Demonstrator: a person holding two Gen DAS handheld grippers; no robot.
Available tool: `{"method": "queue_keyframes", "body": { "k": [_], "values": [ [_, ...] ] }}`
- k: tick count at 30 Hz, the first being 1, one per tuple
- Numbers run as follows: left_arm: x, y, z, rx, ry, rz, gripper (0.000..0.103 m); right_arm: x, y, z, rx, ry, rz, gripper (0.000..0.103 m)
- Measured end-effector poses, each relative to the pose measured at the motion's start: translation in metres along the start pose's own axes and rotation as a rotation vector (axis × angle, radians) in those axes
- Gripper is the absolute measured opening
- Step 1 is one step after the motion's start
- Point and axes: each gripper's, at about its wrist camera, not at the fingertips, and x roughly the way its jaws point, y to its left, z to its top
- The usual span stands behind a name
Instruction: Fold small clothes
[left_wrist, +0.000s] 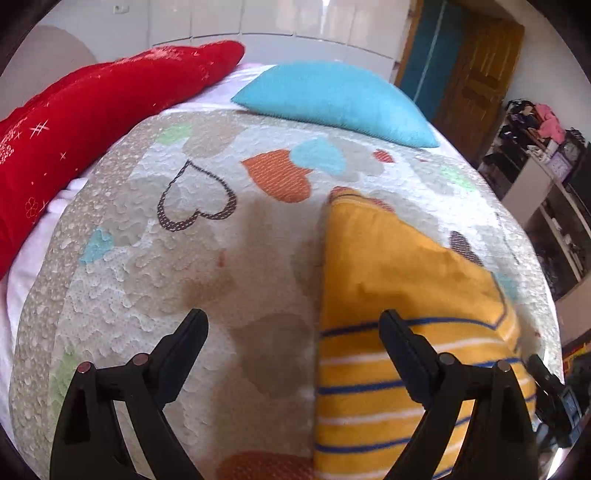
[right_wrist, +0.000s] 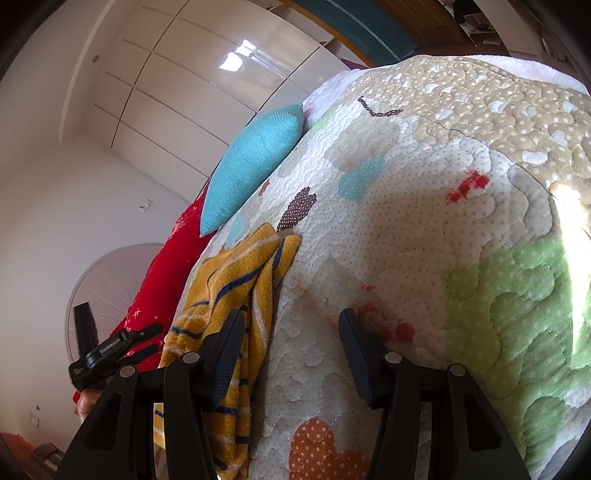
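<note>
A small yellow garment (left_wrist: 399, 280) with blue and white stripes lies folded on the quilted bedspread (left_wrist: 207, 258). My left gripper (left_wrist: 293, 319) is open above the garment's left edge; its right finger is over the striped part, its left finger over the quilt. In the right wrist view the same garment (right_wrist: 236, 280) lies by the bed's edge. My right gripper (right_wrist: 291, 319) is open and empty, its left finger at the garment's edge, its right finger over the quilt (right_wrist: 424, 229). The left gripper (right_wrist: 110, 350) shows at the left of the right wrist view.
A turquoise cushion (left_wrist: 332, 99) and a red cushion (left_wrist: 92, 122) lie at the far side of the bed. White wardrobe doors (right_wrist: 177, 85) stand behind. Shelves with clutter (left_wrist: 546, 177) and a wooden door (left_wrist: 476, 85) are to the right.
</note>
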Motion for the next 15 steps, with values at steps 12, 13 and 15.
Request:
{"method": "queue_keyframes", "body": {
  "k": [12, 13, 15],
  "values": [
    [0.009, -0.027, -0.050, 0.095, 0.137, -0.022, 0.094, 0.011, 0.000, 0.005, -0.011, 0.009, -0.023, 0.056],
    [-0.001, -0.022, -0.054, 0.076, 0.126, -0.034, 0.094, 0.012, -0.001, 0.006, -0.010, 0.009, -0.022, 0.056],
    [-0.027, -0.014, -0.067, 0.063, 0.073, -0.031, 0.093, 0.012, -0.001, 0.006, -0.010, 0.010, -0.021, 0.056]
  ]
}}
